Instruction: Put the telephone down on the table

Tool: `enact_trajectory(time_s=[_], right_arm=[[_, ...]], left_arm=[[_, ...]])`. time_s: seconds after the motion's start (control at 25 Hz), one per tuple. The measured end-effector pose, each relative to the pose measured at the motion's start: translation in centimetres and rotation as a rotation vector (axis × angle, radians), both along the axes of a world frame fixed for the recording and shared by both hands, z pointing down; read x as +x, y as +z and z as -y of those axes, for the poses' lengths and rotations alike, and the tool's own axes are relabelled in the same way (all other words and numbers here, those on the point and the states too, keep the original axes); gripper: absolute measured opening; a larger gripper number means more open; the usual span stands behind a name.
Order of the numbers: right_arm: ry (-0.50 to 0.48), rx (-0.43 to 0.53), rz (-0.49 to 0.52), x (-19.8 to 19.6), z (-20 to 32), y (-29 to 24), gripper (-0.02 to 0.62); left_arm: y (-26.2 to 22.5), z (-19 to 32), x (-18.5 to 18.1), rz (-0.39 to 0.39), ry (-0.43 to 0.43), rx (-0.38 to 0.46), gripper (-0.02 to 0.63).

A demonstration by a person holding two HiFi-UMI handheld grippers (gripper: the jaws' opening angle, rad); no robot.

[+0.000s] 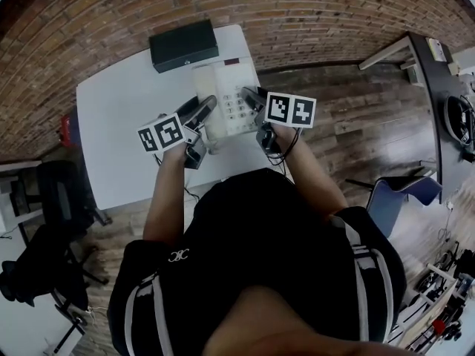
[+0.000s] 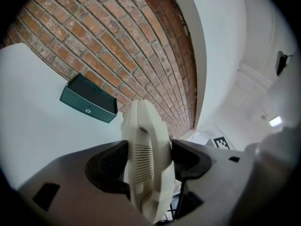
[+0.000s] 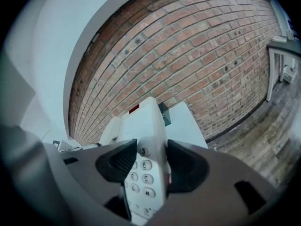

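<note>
A cream desk telephone (image 1: 231, 111) with a keypad is over the middle of the white table (image 1: 119, 117). Its handset (image 1: 203, 80) lies along its left side. My left gripper (image 1: 206, 107) is shut on the handset (image 2: 146, 159), which fills the gap between the jaws of the left gripper (image 2: 149, 157). My right gripper (image 1: 253, 96) is shut on the telephone's right edge. In the right gripper view the keypad body (image 3: 141, 126) is pinched between the jaws of the right gripper (image 3: 151, 161). I cannot tell whether the telephone touches the table.
A black box (image 1: 183, 44) sits at the table's far edge by the brick wall, just beyond the telephone; it shows too as the box (image 2: 89, 99). A black chair (image 1: 52, 191) stands left, a blue chair (image 1: 401, 191) and a dark desk (image 1: 445, 102) right.
</note>
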State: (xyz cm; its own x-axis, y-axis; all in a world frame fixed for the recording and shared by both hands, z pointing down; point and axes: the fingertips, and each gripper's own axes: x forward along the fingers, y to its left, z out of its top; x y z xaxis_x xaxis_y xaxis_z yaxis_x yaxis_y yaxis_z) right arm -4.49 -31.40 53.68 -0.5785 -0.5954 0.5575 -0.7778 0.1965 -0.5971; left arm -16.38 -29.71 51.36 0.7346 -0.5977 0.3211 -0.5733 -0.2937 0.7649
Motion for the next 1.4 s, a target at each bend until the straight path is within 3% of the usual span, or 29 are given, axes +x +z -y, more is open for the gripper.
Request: enact_trajectory(time_s=[0.88,1.4], right_arm=[[-0.026,-0.185,-0.035,2.1,7.5,12.0,0.189],[-0.016,-0.181,-0.069,2.7,9.6,15.1,0.189]], left_arm=[[12.0,7.7,2.2,0.011,0.01,-0.228,0.284],[15.5,9.7,2.8,0.014,0.036,-0.254,0.281]])
